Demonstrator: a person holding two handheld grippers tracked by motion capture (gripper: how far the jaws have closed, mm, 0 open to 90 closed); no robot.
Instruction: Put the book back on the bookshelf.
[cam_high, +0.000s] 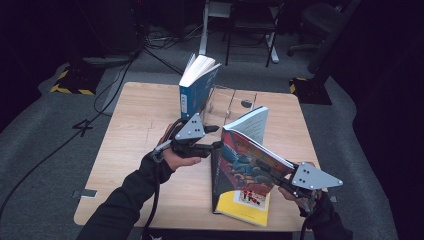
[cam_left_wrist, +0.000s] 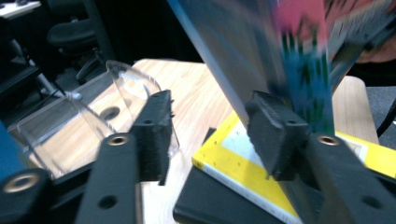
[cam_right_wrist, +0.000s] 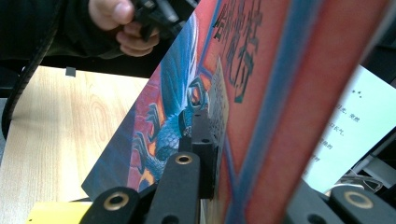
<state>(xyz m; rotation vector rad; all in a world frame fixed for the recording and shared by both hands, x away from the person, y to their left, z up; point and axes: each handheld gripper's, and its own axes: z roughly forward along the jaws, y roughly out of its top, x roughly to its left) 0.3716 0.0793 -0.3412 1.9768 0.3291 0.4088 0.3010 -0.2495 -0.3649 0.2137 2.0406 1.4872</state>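
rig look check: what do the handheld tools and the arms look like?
Both tools, left tool and right tool, carry a grey three-cornered plate with dark holes. Jaws are black bars with brass-ringed holes and ribbed black pads. Black cable trails along the left arm. Dark long sleeves.

A blue book stands upright in a clear rack near a yellow book.

This looks like a lab or test room: a light wooden table stands alone on grey carpet, black cables trail across the floor, and beyond the grippers stand dark office chairs, a white desk leg and yellow-and-black striped stand bases.
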